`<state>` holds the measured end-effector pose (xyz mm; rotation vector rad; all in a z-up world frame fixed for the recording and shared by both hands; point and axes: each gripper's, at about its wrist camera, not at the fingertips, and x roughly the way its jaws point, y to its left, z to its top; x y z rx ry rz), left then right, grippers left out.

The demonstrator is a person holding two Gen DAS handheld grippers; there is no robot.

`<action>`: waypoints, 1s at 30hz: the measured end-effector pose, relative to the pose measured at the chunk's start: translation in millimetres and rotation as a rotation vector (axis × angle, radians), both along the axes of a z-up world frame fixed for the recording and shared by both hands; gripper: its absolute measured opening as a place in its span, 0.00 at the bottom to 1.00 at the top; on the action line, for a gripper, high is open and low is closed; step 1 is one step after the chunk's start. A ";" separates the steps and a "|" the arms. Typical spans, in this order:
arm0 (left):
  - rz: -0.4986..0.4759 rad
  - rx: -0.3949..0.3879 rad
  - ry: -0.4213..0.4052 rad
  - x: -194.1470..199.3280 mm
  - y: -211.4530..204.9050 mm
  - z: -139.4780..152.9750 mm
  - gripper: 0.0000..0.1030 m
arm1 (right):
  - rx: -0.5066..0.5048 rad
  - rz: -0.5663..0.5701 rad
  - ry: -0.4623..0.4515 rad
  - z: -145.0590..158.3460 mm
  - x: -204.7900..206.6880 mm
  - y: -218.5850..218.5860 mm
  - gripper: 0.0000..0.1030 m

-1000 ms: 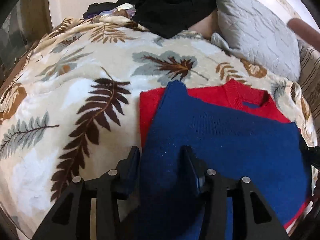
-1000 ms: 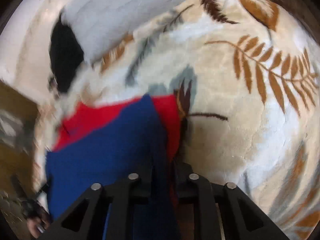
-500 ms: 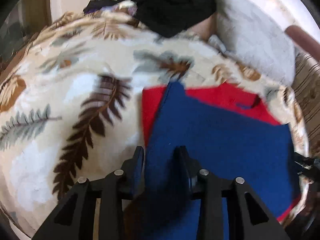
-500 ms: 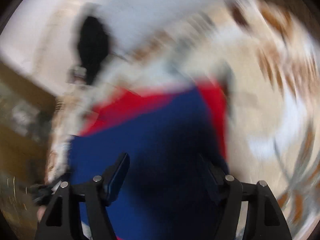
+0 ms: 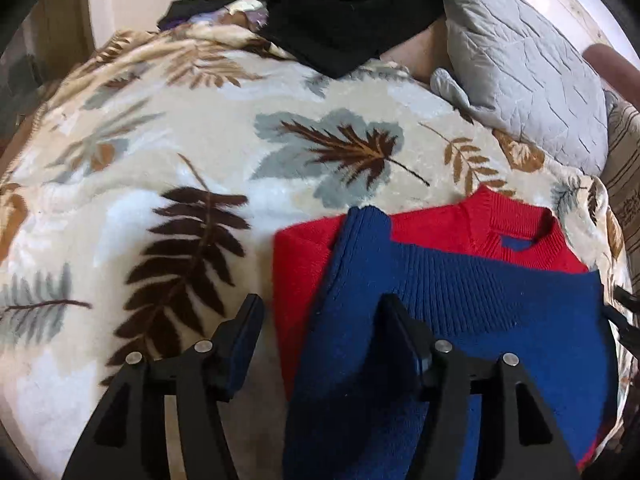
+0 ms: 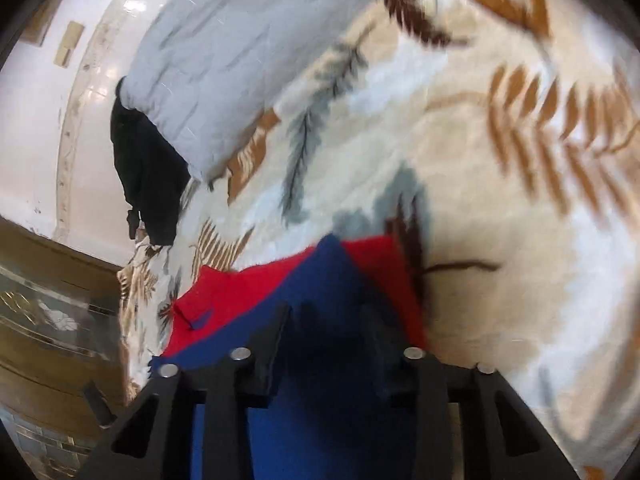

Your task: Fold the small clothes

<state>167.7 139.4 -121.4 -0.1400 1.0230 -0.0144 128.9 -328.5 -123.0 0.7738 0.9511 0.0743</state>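
Open leaf-print blanket (image 5: 168, 152) left of the sweater (image 5: 460, 320); grey pillow (image 5: 520, 68) and black garment (image 5: 344, 12) block the far side.

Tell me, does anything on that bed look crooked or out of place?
The sweater looks askew: its blue sleeve lies slanted over the red shoulder. Behind it, a black garment sits in a crumpled heap beside the grey pillow, unfolded.
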 end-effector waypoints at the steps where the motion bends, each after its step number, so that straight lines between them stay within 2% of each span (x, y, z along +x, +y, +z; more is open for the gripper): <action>1: 0.008 0.006 -0.006 -3.3 0.5 3.7 0.61 | -0.013 0.001 -0.021 8.1 -12.4 1.5 0.75; 4: 0.008 -0.011 -0.074 -33.1 1.6 23.4 0.62 | -0.009 0.011 -0.066 22.7 -58.5 5.8 0.76; 8: -0.017 -0.005 -0.119 -72.1 -7.6 37.5 0.67 | 0.100 0.019 -0.082 22.2 -146.3 22.5 0.76; 12: -0.035 0.009 -0.114 -99.8 -25.3 38.2 0.68 | 0.177 0.025 -0.022 -3.3 -193.0 39.7 0.76; 14: -0.044 0.014 -0.096 -103.1 -34.2 36.4 0.68 | 0.206 -0.002 0.033 -21.0 -194.8 42.2 0.76; 18: -0.055 0.035 -0.088 -116.0 -49.4 38.4 0.68 | 0.209 -0.032 0.008 -20.9 -184.8 37.6 0.78; 19: -0.055 0.036 -0.089 -119.7 -51.7 38.7 0.68 | 0.215 -0.035 -0.002 -20.4 -181.0 36.1 0.82; 26: -0.074 0.047 -0.094 -124.6 -63.3 42.3 0.69 | 0.247 -0.098 0.006 -23.6 -169.5 31.5 0.83; 27: -0.076 0.049 -0.095 -124.5 -64.6 42.2 0.69 | 0.218 -0.091 0.007 -22.4 -167.0 32.5 0.80; 28: -0.075 0.050 -0.093 -124.1 -65.5 41.7 0.69 | 0.184 -0.091 0.015 -21.7 -166.9 34.2 0.62; 29: -0.075 0.050 -0.090 -123.5 -66.2 41.2 0.69 | 0.142 -0.086 0.039 -22.4 -164.5 35.7 0.42; 30: -0.078 0.048 -0.087 -122.9 -66.8 40.2 0.69 | 0.115 -0.063 0.070 -25.1 -161.0 37.4 0.10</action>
